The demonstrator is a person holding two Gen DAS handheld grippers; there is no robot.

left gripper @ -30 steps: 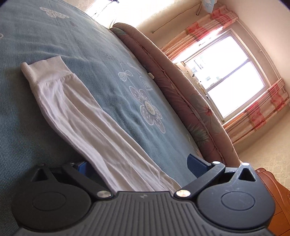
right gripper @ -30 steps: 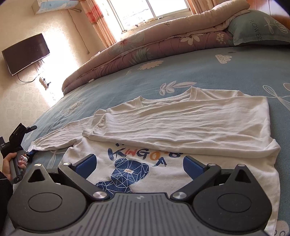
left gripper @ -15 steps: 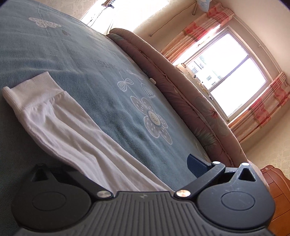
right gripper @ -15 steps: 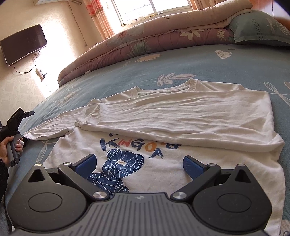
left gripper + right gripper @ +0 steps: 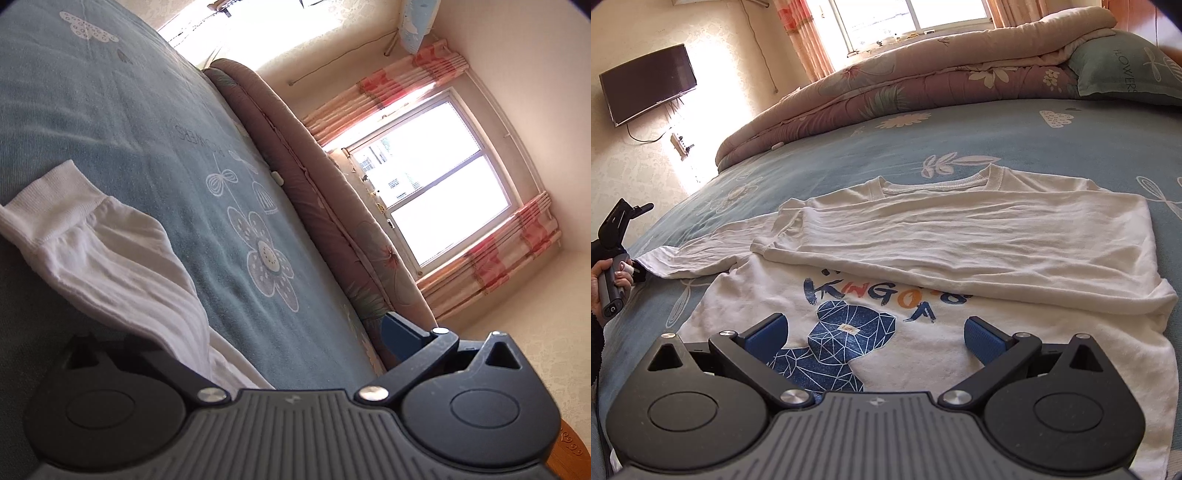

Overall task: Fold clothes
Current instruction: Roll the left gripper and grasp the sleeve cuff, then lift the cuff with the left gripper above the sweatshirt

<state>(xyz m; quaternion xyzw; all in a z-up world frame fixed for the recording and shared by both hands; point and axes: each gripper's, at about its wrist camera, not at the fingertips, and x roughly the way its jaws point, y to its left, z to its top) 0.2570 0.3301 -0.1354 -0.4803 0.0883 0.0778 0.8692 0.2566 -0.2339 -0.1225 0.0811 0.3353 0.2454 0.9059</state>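
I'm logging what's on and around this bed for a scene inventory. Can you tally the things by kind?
White long-sleeved shirt with a blue bear print: 1
Pink floral rolled quilt: 1
Teal pillow: 1
Blue flower-patterned bedsheet: 1
Black wall-mounted television: 1
Handheld grippers, left gripper and right gripper: 2
Total: 7

Shirt (image 5: 960, 236): soft white cotton knit, wrinkled, ribbed collar and cuff (image 5: 48, 199), flat matt print. Bedspread (image 5: 849, 162): matt blue woven cloth, faintly fuzzy. Quilt (image 5: 923, 85): smooth padded fabric. Right gripper (image 5: 875, 332): matt black plastic, textured blue pads, shiny metal rivets.
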